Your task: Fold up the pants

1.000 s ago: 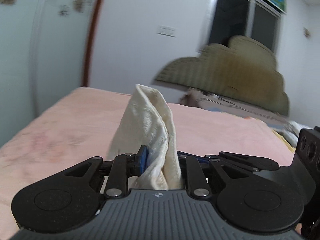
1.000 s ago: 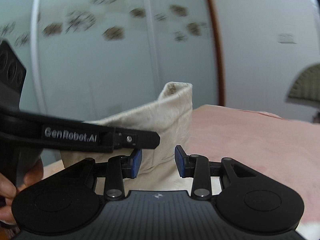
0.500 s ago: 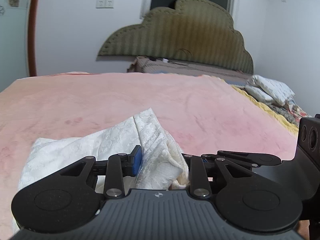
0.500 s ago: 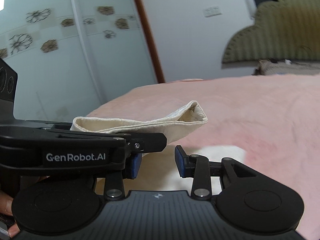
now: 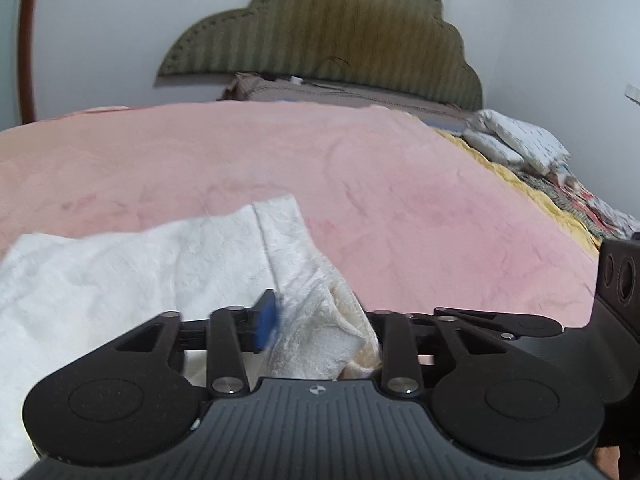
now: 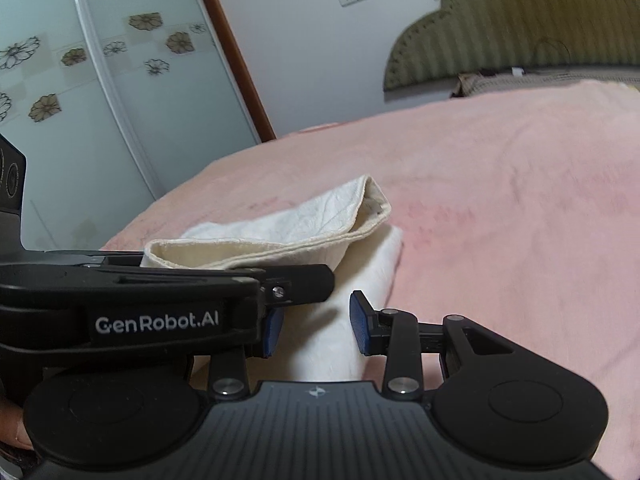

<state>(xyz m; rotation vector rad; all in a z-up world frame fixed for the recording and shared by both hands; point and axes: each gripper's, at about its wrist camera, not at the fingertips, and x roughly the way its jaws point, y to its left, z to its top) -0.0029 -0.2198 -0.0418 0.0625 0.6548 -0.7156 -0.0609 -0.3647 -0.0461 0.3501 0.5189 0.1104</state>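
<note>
Cream pants (image 5: 168, 264), soft and crinkled, lie folded on the fuzzy pink blanket (image 5: 420, 200) near the bed's near edge. The left gripper (image 5: 320, 328) is opening its jaws, a bunched fold of cloth between them, the blue pad off the fabric. The right gripper (image 6: 316, 328) holds its jaws apart over the flat lower layer, gripping nothing. The ribbed olive headboard (image 5: 340, 40) stands at the far edge.

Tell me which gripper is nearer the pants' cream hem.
Left. The left gripper, jaws opening, has the cream hem between them; the right gripper hovers beside it, over white cloth.
</note>
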